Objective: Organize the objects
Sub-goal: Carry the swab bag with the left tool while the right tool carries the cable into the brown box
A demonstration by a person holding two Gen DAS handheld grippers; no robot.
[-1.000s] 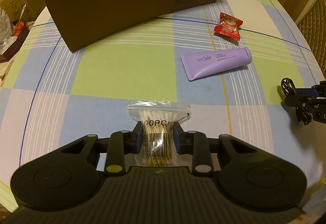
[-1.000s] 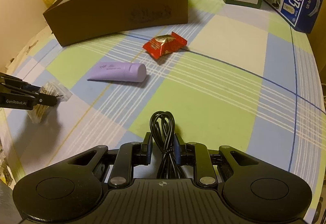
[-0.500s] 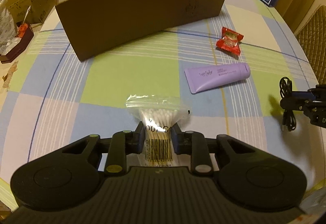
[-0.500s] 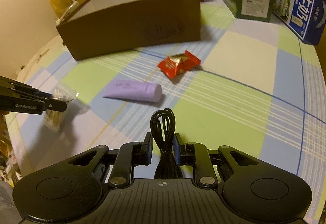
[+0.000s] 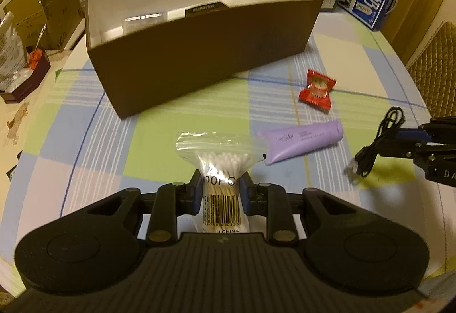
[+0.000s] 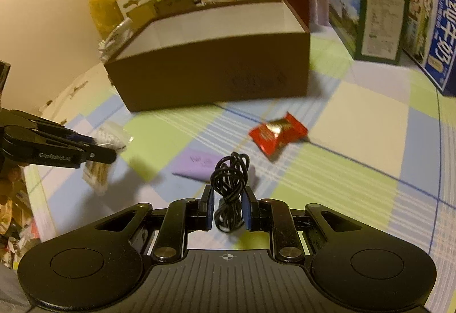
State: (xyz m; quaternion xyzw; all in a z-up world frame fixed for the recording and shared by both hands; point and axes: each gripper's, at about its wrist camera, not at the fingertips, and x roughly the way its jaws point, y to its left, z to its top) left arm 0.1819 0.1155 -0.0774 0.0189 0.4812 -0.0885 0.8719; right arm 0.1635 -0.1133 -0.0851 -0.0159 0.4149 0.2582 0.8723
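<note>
Your left tool (image 5: 220,190) is clamped on the bag of cotton swabs (image 5: 219,170), lifted off the checked counter (image 5: 171,102); your right tool (image 6: 228,203) grips the coiled black cable (image 6: 230,173); the brown box (image 5: 199,56) stands open at the far side, something dark, perhaps a packet, inside; the purple tube (image 5: 302,140) and red candy (image 5: 317,87) lie near-right of it.

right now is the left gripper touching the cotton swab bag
Touching. In the left wrist view the left gripper has both fingers pressed against the cotton swab bag, pinching it narrow at its waist above the tablecloth.
</note>
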